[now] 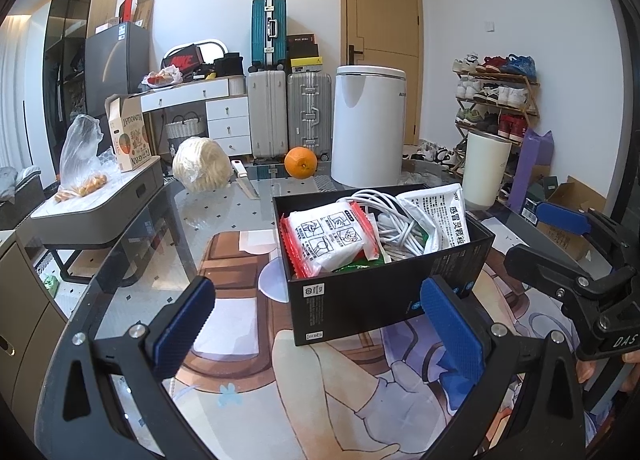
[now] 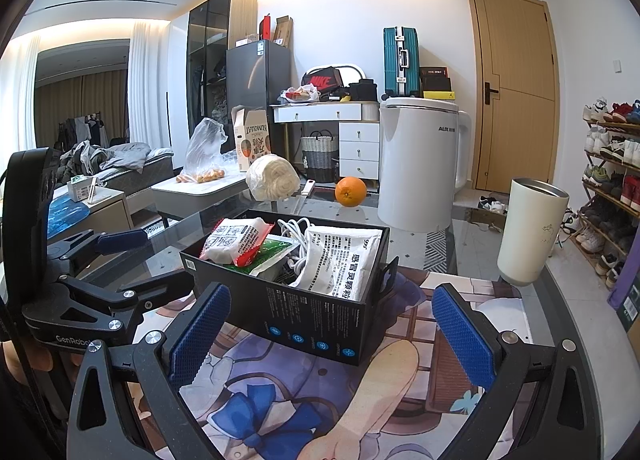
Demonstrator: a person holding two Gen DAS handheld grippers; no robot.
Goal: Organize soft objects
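I am holding both grippers released, nothing between their pads. In the left view, the left gripper (image 1: 320,324) is framing the box (image 1: 372,300) at frame centre; the right gripper (image 1: 560,256) is showing at the right edge. The box is sitting on the mat (image 1: 248,400), holding packets (image 1: 332,240) and a cable (image 1: 384,220). In the right view, the right gripper (image 2: 332,332) is facing the box's long side, and the cup (image 2: 528,232) is appearing whole at right. The orange (image 2: 351,191) is lying behind the box.
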